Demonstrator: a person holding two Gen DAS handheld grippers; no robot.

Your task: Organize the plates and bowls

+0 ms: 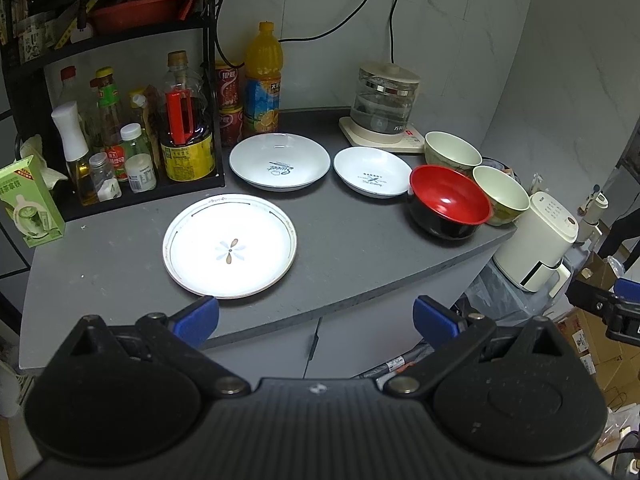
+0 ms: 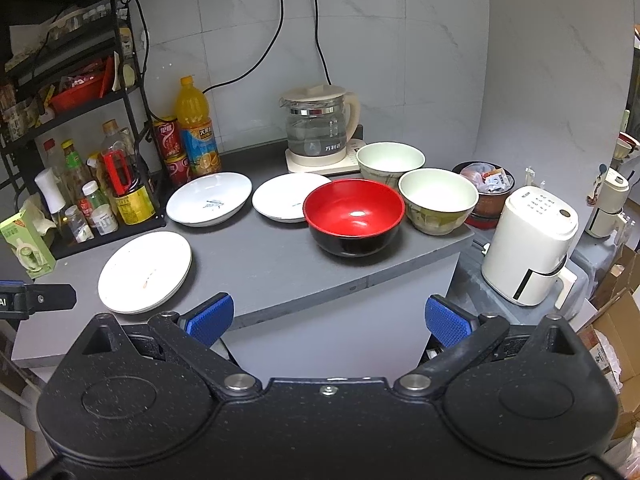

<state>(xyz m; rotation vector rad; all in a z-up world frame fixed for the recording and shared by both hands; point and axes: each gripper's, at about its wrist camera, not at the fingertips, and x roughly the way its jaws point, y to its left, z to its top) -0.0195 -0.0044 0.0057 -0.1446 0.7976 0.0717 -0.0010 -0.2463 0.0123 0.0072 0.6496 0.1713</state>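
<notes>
Nothing is grasped yet, so the task seems to be at its start. The left gripper and the right gripper both hang before the near edge of the grey counter, jaws spread wide and empty.

On the counter, the flower plate lies near left. Farther back lie the Sweet plate and the Bakery plate, side by side. To the right stands the red bowl, with two cream bowls behind it; they perhaps touch, the view is not clear.

The next move probably calls for lowering one gripper onto a plate rim, to stack it on another plate.
</notes>
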